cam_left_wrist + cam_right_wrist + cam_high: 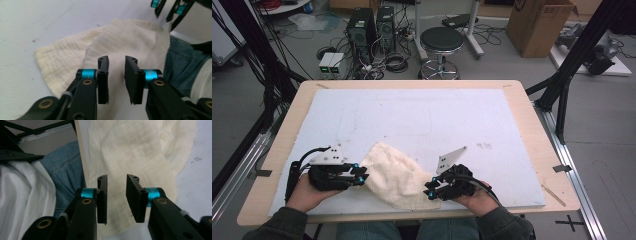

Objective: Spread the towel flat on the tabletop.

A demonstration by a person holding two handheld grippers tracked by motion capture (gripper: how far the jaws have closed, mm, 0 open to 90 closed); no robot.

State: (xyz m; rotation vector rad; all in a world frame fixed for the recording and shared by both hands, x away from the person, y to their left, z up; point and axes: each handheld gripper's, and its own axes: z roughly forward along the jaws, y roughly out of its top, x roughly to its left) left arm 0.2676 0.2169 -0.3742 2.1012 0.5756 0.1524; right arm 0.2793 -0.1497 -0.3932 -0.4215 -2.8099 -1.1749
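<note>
Item: your cream cloth (394, 176) lies crumpled at the near edge of the white mat (422, 120), between your left gripper (362, 174) and right gripper (430, 189), each with jaws parted above the fabric, pads clear of it, grasping nothing.

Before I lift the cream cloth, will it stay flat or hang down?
The cream cloth will probably hang down limp: it already lies folded and creased on the white mat. It looks thin, so likely light. Its crinkled weave should not slip easily.
</note>
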